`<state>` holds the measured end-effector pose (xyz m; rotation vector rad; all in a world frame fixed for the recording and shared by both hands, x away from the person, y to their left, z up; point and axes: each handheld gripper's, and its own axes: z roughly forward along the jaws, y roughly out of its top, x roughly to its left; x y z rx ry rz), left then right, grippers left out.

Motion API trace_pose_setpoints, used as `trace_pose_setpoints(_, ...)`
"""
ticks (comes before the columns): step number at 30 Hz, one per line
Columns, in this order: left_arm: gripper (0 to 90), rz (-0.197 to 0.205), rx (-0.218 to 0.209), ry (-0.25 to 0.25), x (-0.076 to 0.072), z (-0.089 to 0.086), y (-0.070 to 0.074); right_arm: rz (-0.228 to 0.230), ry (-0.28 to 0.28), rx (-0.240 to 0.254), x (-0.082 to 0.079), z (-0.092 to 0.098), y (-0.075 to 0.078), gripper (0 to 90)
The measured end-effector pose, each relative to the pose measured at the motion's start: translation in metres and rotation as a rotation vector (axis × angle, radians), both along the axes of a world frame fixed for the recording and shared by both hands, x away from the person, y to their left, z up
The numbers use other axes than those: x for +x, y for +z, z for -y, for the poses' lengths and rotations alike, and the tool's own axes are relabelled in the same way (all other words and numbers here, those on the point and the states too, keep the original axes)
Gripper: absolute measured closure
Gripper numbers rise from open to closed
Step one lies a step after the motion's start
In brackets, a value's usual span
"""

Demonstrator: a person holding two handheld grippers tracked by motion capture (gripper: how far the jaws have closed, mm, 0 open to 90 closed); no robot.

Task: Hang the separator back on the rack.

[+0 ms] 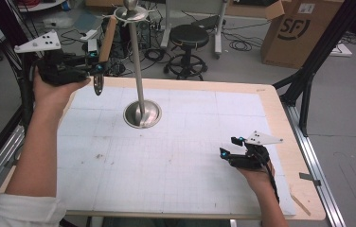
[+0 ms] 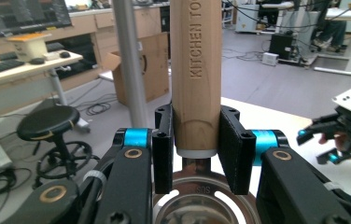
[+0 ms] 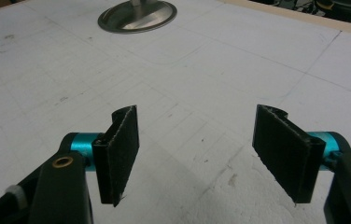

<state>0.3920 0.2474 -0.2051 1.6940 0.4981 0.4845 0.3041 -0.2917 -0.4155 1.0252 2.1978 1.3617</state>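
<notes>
Item one, my left gripper (image 2: 196,149): black jaws clamped on the pale wooden handle of a kitchen utensil (image 2: 196,70), pads pressing both sides just above the handle's lower end. The handle carries engraved lettering and stands upright between the pads. Below it a perforated steel head (image 2: 201,205) fills the bottom of the left gripper view. In the high view I see this gripper (image 1: 96,61) raised above the bench's far left corner, the utensil (image 1: 104,47) hanging steeply, wood uppermost, steel head (image 1: 98,84) pointing down, clear of the bench.

Item two, tall polished steel utensil stand (image 1: 138,66): thin pole on a round dished base (image 1: 142,114), hook ring at the top, placed on the far middle of the bench. The handle's upper end sits close to that hook ring; I cannot tell whether they touch.

Item three, my right gripper (image 3: 197,154): jaws wide apart, nothing between them, held low over the bench's near right part (image 1: 233,152).

Item four, the bench (image 1: 176,156): wooden top covered by a white gridded mat.
</notes>
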Motion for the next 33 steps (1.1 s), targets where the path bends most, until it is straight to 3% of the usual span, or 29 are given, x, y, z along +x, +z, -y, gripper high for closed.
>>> trace_pose_setpoints(5, 68.9, -0.005, -0.007, 0.036, 0.007, -0.008, 0.006, 0.0, -0.002, 0.004, -0.001, 0.001, 0.001, 30.6)
trace_pose_setpoints(19, 68.9, -0.036, -0.006, 0.115, 0.022, -0.022, 0.002, 0.006, -0.003, 0.006, 0.0, 0.001, 0.001, 30.6)
trace_pose_setpoints(26, 68.9, -0.054, -0.013, 0.115, 0.028, -0.027, -0.001, 0.004, -0.002, 0.004, -0.001, 0.001, 0.001, 30.6)
trace_pose_setpoints(33, 68.9, -0.069, -0.006, 0.106, 0.033, -0.019, -0.004, 0.003, -0.003, -0.001, -0.001, 0.0, 0.001, 30.6)
